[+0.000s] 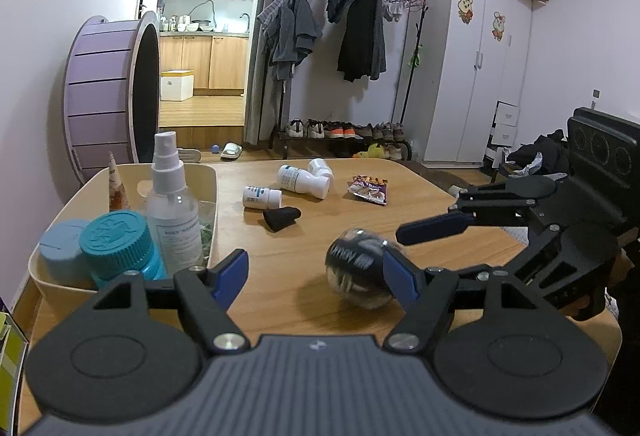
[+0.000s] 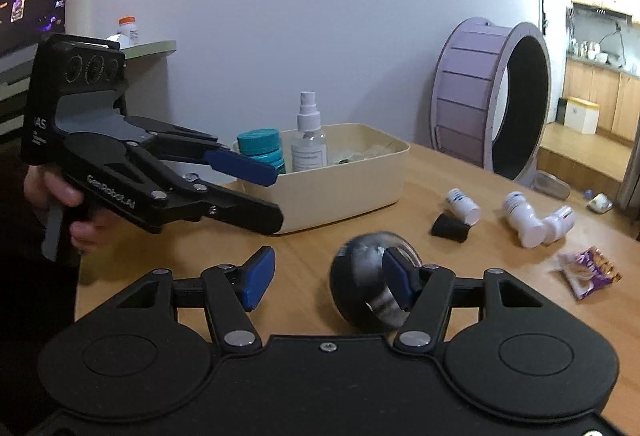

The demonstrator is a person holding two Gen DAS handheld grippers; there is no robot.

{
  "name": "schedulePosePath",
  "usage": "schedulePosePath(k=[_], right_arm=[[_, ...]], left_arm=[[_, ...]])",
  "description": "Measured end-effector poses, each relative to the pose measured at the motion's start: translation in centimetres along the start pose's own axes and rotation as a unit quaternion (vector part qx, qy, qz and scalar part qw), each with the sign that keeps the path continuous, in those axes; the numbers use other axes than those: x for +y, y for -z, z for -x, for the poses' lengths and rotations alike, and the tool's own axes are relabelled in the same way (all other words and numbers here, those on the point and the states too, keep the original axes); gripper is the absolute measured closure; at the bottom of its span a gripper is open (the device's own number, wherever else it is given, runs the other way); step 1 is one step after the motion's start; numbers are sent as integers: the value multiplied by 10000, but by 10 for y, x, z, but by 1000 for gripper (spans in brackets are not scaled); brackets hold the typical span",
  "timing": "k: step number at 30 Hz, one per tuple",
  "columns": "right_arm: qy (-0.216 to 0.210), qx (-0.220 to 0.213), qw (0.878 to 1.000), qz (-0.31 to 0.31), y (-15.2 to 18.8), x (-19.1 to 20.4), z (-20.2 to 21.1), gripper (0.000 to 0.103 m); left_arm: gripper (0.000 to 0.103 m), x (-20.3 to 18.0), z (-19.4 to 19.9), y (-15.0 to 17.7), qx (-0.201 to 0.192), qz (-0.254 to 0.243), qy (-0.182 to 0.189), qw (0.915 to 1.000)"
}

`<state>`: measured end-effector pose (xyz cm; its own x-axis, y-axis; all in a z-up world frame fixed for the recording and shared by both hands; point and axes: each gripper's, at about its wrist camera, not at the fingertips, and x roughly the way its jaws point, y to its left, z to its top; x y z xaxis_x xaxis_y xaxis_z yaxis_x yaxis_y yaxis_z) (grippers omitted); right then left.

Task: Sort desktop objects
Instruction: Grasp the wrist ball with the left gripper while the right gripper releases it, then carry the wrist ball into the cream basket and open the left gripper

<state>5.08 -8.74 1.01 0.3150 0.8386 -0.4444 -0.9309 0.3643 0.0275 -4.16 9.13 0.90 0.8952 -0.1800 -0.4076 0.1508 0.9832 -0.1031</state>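
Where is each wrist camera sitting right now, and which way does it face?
Left wrist: rides the left gripper, facing across the table toward the clothes rack; the right gripper shows, jaws open.
Right wrist: rides the right gripper, facing the wall; the left gripper and a hand show.
Shared: dark ball, bin, white bottles.

Even indoor light, strong fisheye bending at edges, motion-blurred dark ball [image 1: 357, 268].
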Motion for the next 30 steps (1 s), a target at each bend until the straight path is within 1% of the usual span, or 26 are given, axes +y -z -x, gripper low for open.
schedulePosePath(k=[5, 7, 9, 11, 12, 14, 16, 18, 20, 23, 26, 30], right_arm=[[90, -101, 9994, -326, 0, -9, 9, 42], [158, -116, 9990, -404, 2, -11, 12, 38], [203, -136, 9986, -478, 4, -11, 16, 33], [233, -156, 9981, -540, 5, -12, 19, 32], [250, -171, 9979, -565, 6, -11, 21, 30], [302, -205, 9972, -656, 7, -11, 25, 23], [332, -253, 9961, -777, 10, -12, 30, 23], [376, -299, 9951, -866, 12, -12, 34, 20], [435, -348, 9942, -921, 14, -11, 38, 17], [509, -391, 9930, -988, 13, -12, 41, 17], [571, -472, 9913, -1088, 13, -16, 45, 11], [643, -500, 9892, -1215, 15, -22, 47, 11]], left_arm=[[30, -2, -4, 1, 81, -62, 62, 9999], [30, -3, -7, 3, 143, -106, 96, 9998], [30, -5, -11, 4, 215, -156, 132, 9996], [30, -7, -15, 6, 282, -181, 173, 9993], [30, -8, -18, 7, 320, -201, 187, 9991], [30, -11, -22, 10, 380, -253, 176, 9988], [29, -14, -26, 12, 439, -300, 168, 9984], [23, -17, -30, 14, 477, -343, 187, 9981], [22, -20, -35, 16, 513, -399, 225, 9976], [21, -25, -42, 18, 570, -449, 220, 9971], [21, -28, -49, 21, 621, -457, 211, 9968], [19, -32, -57, 25, 674, -502, 166, 9963]])
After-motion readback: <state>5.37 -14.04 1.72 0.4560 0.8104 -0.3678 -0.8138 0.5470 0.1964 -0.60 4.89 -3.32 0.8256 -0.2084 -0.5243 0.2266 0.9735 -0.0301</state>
